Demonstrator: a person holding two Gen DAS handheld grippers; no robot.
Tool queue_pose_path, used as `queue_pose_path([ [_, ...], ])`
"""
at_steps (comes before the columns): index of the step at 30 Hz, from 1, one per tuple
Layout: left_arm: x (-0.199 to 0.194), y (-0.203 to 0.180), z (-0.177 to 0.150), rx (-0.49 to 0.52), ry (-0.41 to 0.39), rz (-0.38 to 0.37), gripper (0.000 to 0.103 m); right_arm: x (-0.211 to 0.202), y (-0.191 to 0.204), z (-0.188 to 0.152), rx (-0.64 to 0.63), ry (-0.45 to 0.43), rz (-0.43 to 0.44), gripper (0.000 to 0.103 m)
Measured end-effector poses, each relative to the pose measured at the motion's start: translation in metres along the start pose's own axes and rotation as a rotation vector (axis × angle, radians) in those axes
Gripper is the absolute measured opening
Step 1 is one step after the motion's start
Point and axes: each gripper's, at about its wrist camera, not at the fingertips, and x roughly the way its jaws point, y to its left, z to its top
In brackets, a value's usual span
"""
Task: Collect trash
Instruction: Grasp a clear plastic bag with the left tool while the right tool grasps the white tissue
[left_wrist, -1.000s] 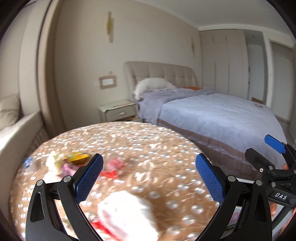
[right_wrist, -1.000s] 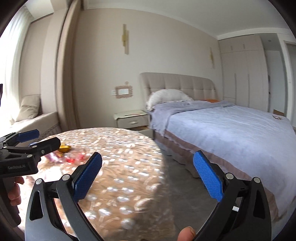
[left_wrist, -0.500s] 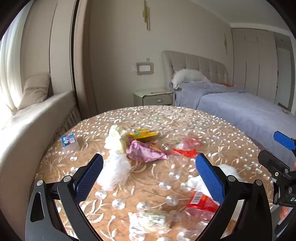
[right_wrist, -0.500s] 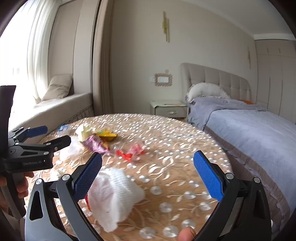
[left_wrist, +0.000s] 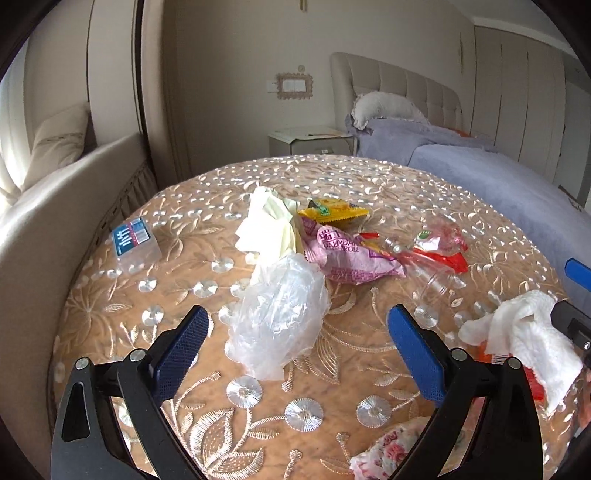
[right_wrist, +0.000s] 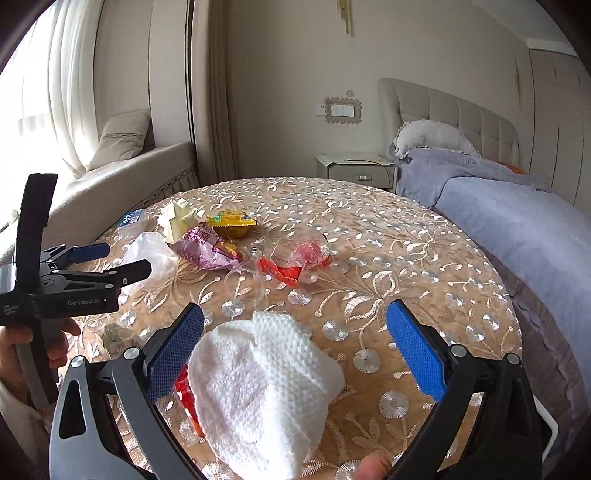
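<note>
Trash lies on a round table with a gold embroidered cloth (left_wrist: 369, 184). A crumpled clear plastic bag (left_wrist: 277, 314) lies between the fingers of my open left gripper (left_wrist: 297, 350). Beyond it are cream paper (left_wrist: 266, 225), a yellow wrapper (left_wrist: 332, 212), a pink wrapper (left_wrist: 347, 254) and a clear-and-red wrapper (left_wrist: 436, 247). My open right gripper (right_wrist: 295, 343) is over a crumpled white paper towel (right_wrist: 266, 387) that covers a red wrapper (right_wrist: 184, 387). The towel also shows in the left wrist view (left_wrist: 524, 339).
A small clear box with a blue label (left_wrist: 135, 240) sits at the table's left. A floral packet (left_wrist: 388, 450) lies at the near edge. A window seat (right_wrist: 122, 181) is left, a nightstand (right_wrist: 354, 168) behind, a bed (right_wrist: 517, 221) right.
Both grippers have swung left and tipped down from the bed toward the table, closing in on the trash. Both stay open.
</note>
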Motion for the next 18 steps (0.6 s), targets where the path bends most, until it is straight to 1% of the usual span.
queue_pose_path([
  [1, 0.006, 0.001, 0.0, 0.0, 0.019, 0.001, 0.077, 0.002, 0.0, 0.001, 0.002, 0.001, 0.002, 0.098],
  [2, 0.011, 0.002, -0.001, -0.002, 0.036, -0.001, 0.07, 0.003, 0.0, 0.002, 0.003, 0.004, 0.003, 0.098],
  [4, 0.021, 0.005, -0.001, -0.016, 0.079, -0.024, 0.037, 0.007, 0.001, 0.002, 0.004, 0.01, 0.009, 0.098],
  [5, 0.023, 0.006, -0.002, -0.022, 0.085, -0.033, 0.035, 0.008, 0.001, 0.002, 0.004, 0.014, 0.011, 0.098],
  [6, 0.022, 0.006, -0.001, -0.025, 0.081, -0.034, 0.028, 0.009, 0.001, 0.001, 0.005, 0.017, 0.011, 0.098],
  [9, 0.013, 0.004, 0.0, -0.027, 0.055, -0.02, 0.023, 0.012, -0.001, 0.0, 0.015, 0.033, 0.021, 0.098],
  [12, -0.006, 0.001, 0.006, -0.037, 0.017, -0.043, 0.023, 0.017, -0.002, 0.0, 0.026, 0.065, 0.033, 0.098],
  [14, -0.02, -0.004, 0.011, -0.024, -0.015, -0.052, 0.023, 0.023, -0.002, -0.002, 0.023, 0.101, 0.037, 0.098],
  [16, -0.03, -0.008, 0.014, -0.015, -0.032, -0.05, 0.023, 0.026, 0.0, -0.003, 0.021, 0.123, 0.045, 0.087],
  [17, -0.033, -0.009, 0.015, -0.014, -0.038, -0.052, 0.023, 0.027, 0.001, -0.004, 0.014, 0.136, 0.046, 0.069],
  [18, -0.037, -0.01, 0.015, -0.013, -0.044, -0.056, 0.023, 0.029, 0.003, -0.005, 0.005, 0.154, 0.068, 0.047],
])
